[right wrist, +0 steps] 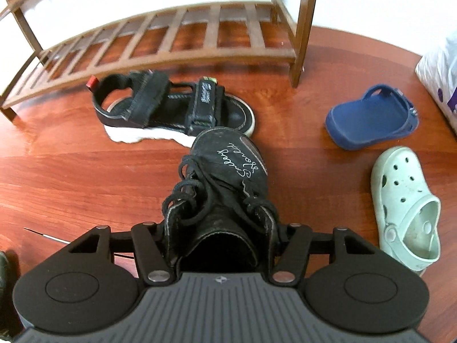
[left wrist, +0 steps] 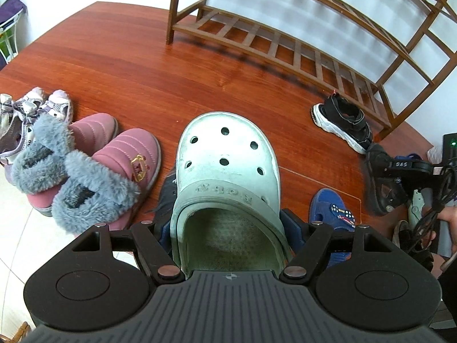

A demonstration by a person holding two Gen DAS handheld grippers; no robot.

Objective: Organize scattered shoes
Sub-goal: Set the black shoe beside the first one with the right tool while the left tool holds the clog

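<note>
Left gripper (left wrist: 228,223): jaws wide, clamped on the heel sides of 1 pale mint-green foam clog (left wrist: 227,177), toe pointing toward the brown slatted wooden shoe rack (left wrist: 285,43). Right gripper (right wrist: 221,228): jaws part-closed against both sides of 1 black lace-up canvas shoe with white script (right wrist: 225,180), gripped at the collar.

Red-brown wood floor (left wrist: 142,71) is bare between the held clog and the rack's bottom shelf. Pink quilted slippers with grey fur cuffs (left wrist: 94,168) lie just left of the clog, purple-white sneakers (left wrist: 34,114) beyond them.

Right view: black strap sandal with white sole (right wrist: 171,108) touches the held shoe's toe, just before the rack. Navy blue clog (right wrist: 371,120) and a second mint clog (right wrist: 405,200) lie to the right.
</note>
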